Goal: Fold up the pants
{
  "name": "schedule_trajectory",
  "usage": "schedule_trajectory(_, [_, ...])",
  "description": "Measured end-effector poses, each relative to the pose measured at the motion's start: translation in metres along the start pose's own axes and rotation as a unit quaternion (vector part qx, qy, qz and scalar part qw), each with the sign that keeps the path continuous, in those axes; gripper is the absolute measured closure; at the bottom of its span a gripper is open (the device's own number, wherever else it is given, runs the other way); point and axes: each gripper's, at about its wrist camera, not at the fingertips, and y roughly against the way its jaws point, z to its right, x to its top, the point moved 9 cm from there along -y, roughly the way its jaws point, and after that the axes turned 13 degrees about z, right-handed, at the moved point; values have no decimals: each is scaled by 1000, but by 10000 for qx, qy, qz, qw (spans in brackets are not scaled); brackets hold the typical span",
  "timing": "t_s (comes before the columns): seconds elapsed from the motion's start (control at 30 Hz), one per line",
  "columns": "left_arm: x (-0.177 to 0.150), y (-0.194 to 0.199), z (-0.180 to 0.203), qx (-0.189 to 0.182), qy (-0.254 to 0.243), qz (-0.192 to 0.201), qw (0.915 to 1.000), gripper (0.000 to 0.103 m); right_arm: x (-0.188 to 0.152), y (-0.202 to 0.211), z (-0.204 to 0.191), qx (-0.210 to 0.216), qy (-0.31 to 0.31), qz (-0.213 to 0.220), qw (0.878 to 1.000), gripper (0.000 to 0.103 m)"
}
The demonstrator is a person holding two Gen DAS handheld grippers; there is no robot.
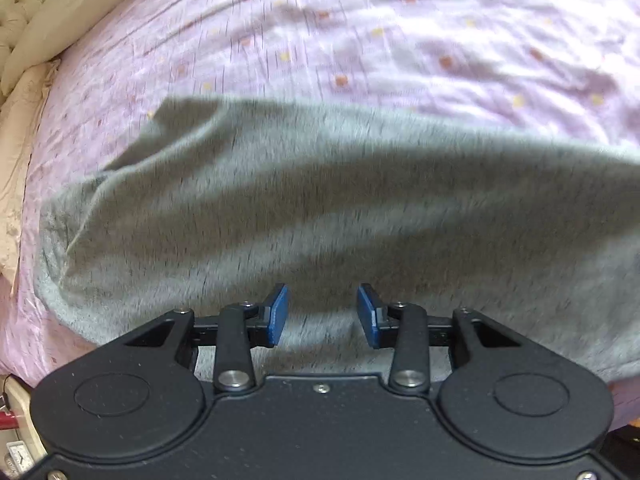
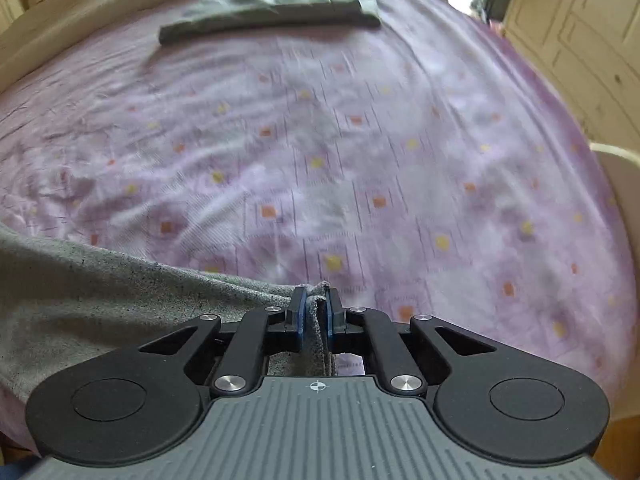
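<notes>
Grey pants (image 1: pixel 320 208) lie spread across a lilac bed sheet (image 1: pixel 360 40) and fill the middle of the left wrist view. My left gripper (image 1: pixel 323 314) hovers over the near part of the pants. Its blue pads stand well apart and press on nothing. In the right wrist view the same grey pants (image 2: pixel 100 300) run in from the left. My right gripper (image 2: pixel 316 308) is shut on a bunched edge of that cloth, which sticks up between the blue pads.
A folded dark grey garment (image 2: pixel 272 4) lies at the far side of the bed sheet (image 2: pixel 320 140). A cream padded bed frame (image 1: pixel 24 12) and peach bedding (image 1: pixel 20 140) border the left. A cream panelled door (image 2: pixel 580 40) stands at the right.
</notes>
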Motion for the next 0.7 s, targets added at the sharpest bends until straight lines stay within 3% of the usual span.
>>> schedule_trajectory(0.1, [29, 7, 8, -109, 75, 254, 9996, 54, -1, -7, -7, -66, 214, 42, 9997, 94])
schedule_trajectory(0.27, [73, -10, 28, -161, 320, 415, 9985, 54, -4, -5, -4, -26, -10, 66, 10000, 94])
schedule_trajectory(0.37, [71, -33, 29, -103, 366, 188, 9991, 54, -5, -4, -4, -24, -96, 69, 9999, 93])
schedule_trajectory(0.43, [52, -40, 35, 13, 249, -25, 9997, 53, -4, -3, -4, -25, -105, 61, 9999, 93])
schedule_trajectory(0.5, [42, -35, 35, 83, 196, 168, 9996, 53, -4, -3, -5, -18, -123, 48, 9999, 93])
schedule_trajectory(0.6, [37, -31, 36, 75, 74, 146, 9998, 54, -4, -5, -5, -19, -178, 17, 9998, 93])
schedule_trajectory(0.7, [52, -39, 31, 37, 41, 175, 9998, 53, -4, -7, -3, -37, -303, 13, 9995, 93])
